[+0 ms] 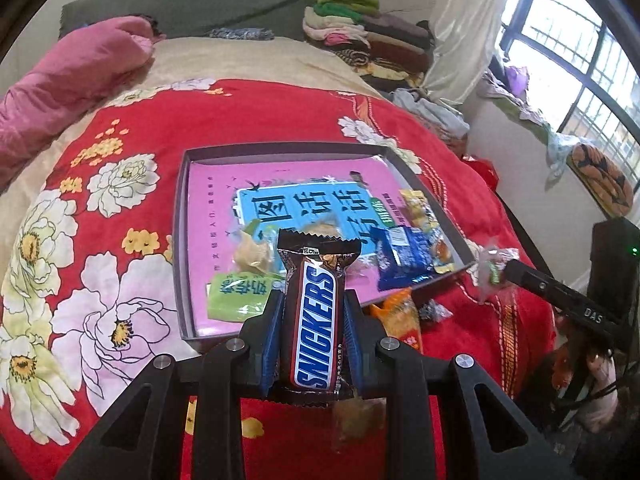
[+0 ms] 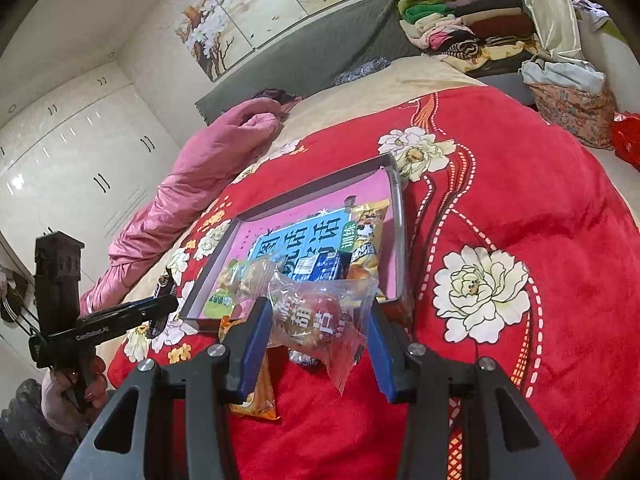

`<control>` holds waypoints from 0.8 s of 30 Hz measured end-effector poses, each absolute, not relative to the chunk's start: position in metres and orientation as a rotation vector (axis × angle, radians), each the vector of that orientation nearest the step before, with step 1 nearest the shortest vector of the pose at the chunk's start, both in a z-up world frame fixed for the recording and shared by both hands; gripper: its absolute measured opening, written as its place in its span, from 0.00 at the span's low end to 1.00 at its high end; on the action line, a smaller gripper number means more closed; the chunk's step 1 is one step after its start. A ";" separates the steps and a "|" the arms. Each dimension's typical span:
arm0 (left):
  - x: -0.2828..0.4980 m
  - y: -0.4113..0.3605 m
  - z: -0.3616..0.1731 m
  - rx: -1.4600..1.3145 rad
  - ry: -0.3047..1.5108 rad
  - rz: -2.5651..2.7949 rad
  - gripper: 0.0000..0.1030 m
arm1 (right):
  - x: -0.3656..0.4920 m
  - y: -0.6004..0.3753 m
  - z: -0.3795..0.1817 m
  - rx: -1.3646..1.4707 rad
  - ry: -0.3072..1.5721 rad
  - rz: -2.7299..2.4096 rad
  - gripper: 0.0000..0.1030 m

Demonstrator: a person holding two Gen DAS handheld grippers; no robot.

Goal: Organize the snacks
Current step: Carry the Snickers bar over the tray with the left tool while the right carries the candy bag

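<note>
Two tools: I hold one in each hand above the bed, and each carries a snack toward the tray.
Left tool [image 1: 313,300]: clamped on the chocolate bar [image 1: 316,316], fingers pressed against its long sides, bar pointing straight ahead along them so I can lay it down flat.
Right tool [image 2: 316,312]: its blue pads sit against both edges of the clear candy bag [image 2: 320,316]; the bag hangs between them off the bed, so I judge it gripped, loosely.
Tray [image 1: 182,240]: a shallow dark box at mid-frame in the left view, lying on the red floral blanket [image 1: 120,200], with a pink book [image 1: 280,184] lining its floor to give the snacks a level base.
Already in the tray: a green packet [image 1: 236,294] at its lower left corner, a blue packet [image 1: 404,256] and yellow candies [image 1: 420,208] toward its right side.
Still outside: an orange packet [image 1: 400,320] on the blanket just below the tray's near edge, with a small dark wrapped sweet [image 1: 434,312] beside it.
Stage: I judge the sorting partly done; both held snacks hover short of the tray.
Next need: open space remains at the tray's upper left, which suits the bar.
</note>
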State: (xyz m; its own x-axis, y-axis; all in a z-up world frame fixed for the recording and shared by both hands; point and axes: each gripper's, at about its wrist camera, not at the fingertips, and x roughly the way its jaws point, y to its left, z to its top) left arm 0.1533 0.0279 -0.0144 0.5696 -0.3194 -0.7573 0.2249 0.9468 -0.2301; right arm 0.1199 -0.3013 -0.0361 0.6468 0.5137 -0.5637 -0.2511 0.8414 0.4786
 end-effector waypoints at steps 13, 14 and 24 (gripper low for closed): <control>0.170 0.030 -0.027 -0.134 0.922 -0.282 0.28 | 0.125 -0.307 -0.033 0.389 0.719 0.426 0.45; 0.172 0.030 -0.028 -0.130 0.923 -0.275 0.28 | 0.126 -0.307 -0.033 0.388 0.718 0.426 0.45; 0.188 0.028 -0.041 -0.129 0.944 -0.242 0.28 | 0.132 -0.308 -0.034 0.395 0.711 0.417 0.45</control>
State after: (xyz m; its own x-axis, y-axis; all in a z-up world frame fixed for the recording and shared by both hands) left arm 0.1878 0.0277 -0.0411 0.5623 -0.2606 -0.7848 0.1488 0.9654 -0.2140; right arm 0.1321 -0.3081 -0.0340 0.6833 0.4923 -0.5392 -0.2304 0.8461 0.4806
